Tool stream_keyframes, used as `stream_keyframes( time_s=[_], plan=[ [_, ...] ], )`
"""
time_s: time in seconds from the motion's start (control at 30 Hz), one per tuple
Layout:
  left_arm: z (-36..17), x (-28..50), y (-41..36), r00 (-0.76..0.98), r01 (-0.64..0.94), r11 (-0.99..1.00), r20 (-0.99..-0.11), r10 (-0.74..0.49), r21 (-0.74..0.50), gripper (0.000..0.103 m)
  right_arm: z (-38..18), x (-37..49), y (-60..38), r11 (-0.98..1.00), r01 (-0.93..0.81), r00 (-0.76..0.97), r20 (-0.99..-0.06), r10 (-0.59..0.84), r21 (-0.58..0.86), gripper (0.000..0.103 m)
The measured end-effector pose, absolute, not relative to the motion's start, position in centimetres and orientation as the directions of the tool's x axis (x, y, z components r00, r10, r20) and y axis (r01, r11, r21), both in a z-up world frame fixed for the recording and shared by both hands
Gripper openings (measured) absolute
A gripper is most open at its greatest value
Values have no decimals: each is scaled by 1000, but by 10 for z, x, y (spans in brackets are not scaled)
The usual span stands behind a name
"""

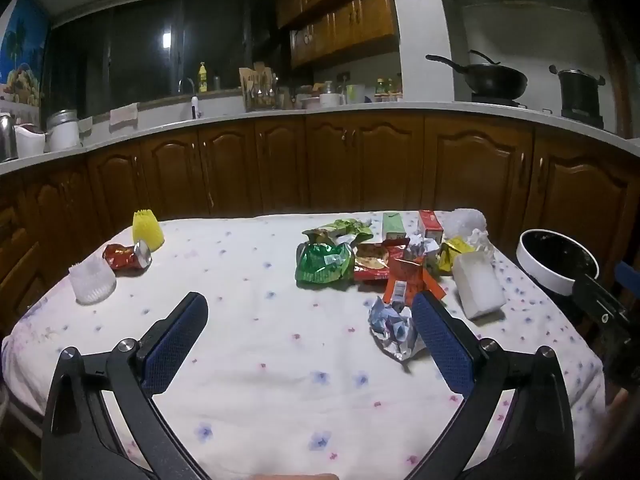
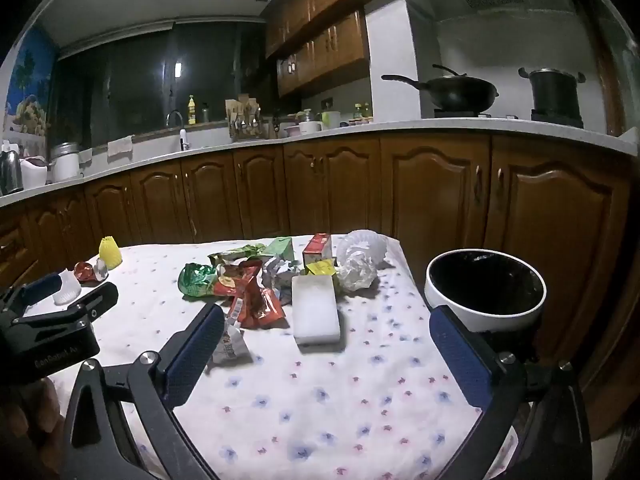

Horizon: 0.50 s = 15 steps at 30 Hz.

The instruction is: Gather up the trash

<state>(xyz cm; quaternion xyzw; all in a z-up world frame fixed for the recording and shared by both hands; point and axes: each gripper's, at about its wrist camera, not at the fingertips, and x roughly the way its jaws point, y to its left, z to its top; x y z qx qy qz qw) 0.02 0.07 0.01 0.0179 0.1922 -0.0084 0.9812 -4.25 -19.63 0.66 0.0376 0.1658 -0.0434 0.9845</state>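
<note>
A heap of trash lies on the flowered tablecloth (image 1: pixel 260 344): a green foil bag (image 1: pixel 324 262), red and orange wrappers (image 1: pixel 404 276), a crumpled silver wrapper (image 1: pixel 392 328), a white foam block (image 1: pixel 478 284), small cartons (image 1: pixel 430 224) and crumpled white paper (image 2: pixel 358 272). A white-rimmed trash bin (image 2: pixel 486 288) stands off the table's right edge. My left gripper (image 1: pixel 308 320) is open above the near table, its right finger beside the silver wrapper. My right gripper (image 2: pixel 326 344) is open and empty, in front of the foam block (image 2: pixel 314 308).
At the table's left are a crushed red can (image 1: pixel 127 257), a yellow paper cup (image 1: pixel 147 230) and a white paper cup (image 1: pixel 92 280). Brown kitchen cabinets (image 1: pixel 320 164) and a counter run behind the table.
</note>
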Motion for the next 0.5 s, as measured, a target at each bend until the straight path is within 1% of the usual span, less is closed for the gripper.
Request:
stream_keyframes(
  time_s=[0.03, 0.27, 0.33, 0.5],
  plan=[
    [0, 0, 1, 926, 24, 999, -376, -11, 31, 103, 7, -42, -197, 993, 97, 937, -343, -70, 63, 103],
    [2, -5, 10, 928, 37, 999, -372, -37, -7, 103, 6, -42, -198, 993, 99, 938, -337, -74, 58, 103],
    [-7, 5, 6, 921, 27, 1000, -390, -27, -5, 103, 8, -42, -197, 994, 99, 939, -336, -76, 53, 103],
    [-4, 5, 7, 919, 30, 1000, -392, -30, -6, 103, 7, -43, -201, 993, 102, 939, -336, -76, 61, 103]
  ],
)
